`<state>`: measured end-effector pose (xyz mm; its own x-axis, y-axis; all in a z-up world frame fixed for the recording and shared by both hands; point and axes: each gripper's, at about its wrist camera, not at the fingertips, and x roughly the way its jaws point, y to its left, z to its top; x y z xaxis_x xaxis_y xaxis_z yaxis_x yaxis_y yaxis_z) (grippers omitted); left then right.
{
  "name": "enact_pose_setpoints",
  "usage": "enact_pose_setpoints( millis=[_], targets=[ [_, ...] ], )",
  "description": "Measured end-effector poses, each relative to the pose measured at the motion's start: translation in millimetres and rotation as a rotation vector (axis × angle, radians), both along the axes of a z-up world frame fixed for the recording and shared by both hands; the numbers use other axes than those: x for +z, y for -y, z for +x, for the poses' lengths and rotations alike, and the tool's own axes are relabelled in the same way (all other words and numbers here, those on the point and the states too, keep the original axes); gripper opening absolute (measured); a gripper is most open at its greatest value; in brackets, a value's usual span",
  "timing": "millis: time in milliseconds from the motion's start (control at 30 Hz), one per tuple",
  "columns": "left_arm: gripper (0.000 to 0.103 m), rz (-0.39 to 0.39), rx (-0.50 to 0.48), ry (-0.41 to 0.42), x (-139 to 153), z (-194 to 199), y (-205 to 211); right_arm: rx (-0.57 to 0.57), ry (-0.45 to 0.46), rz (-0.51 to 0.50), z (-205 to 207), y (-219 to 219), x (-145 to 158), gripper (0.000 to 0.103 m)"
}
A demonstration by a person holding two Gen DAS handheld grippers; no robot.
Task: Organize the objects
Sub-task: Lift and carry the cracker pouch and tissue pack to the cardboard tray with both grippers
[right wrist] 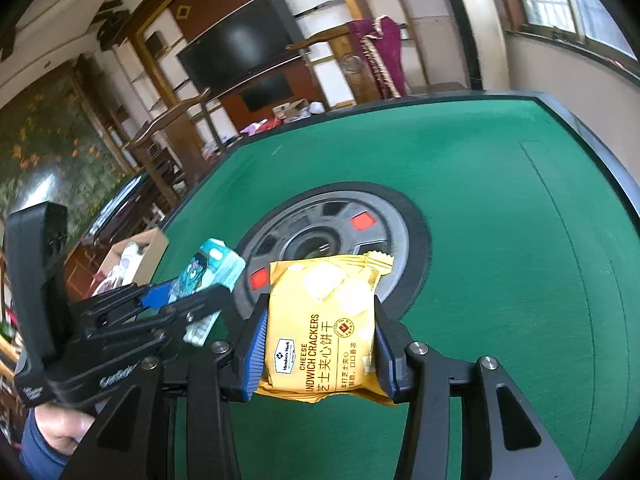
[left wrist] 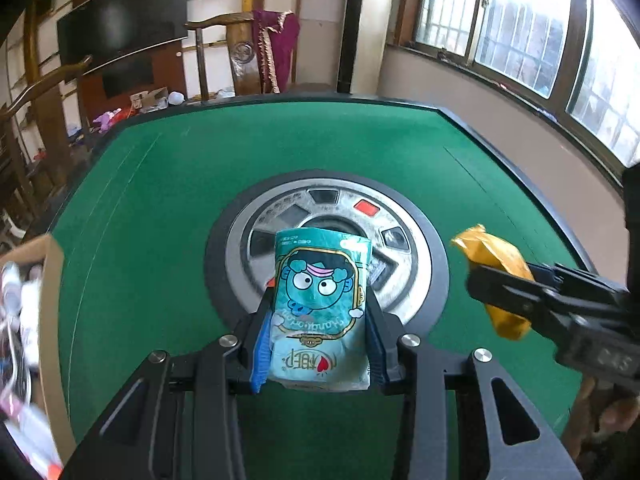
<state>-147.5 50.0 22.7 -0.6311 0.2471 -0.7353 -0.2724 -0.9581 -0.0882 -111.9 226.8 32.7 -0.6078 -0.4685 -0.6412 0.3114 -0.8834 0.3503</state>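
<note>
Both hand-held grippers clamped tight, left (left wrist: 318,320) on teal pouch (left wrist: 320,308), right (right wrist: 320,344) on crackers (right wrist: 322,324), probably bound for box (left wrist: 52,264) at 9 o'clock.

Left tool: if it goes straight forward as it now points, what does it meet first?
Probably the round centre panel of the green table, beyond the teal packet held in the left tool; depth is unclear.
</note>
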Motion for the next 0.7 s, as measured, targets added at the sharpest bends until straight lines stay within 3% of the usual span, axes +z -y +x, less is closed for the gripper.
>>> enact_pose_setpoints(
  millis=[200,433,700],
  targets=[
    [0.039,0.023,0.103,-0.079,-3.7,36.4,24.8,0.051,-0.033,0.029,15.5,26.7,2.3,0.049],
    [0.039,0.073,0.158,-0.076,-9.6,36.8,47.3,0.071,-0.037,0.074,22.4,48.5,-4.8,0.049],
    [0.04,0.068,0.208,-0.156,4.8,45.3,68.1,0.065,-0.026,0.053,24.6,59.0,-5.5,0.05]
  ],
)
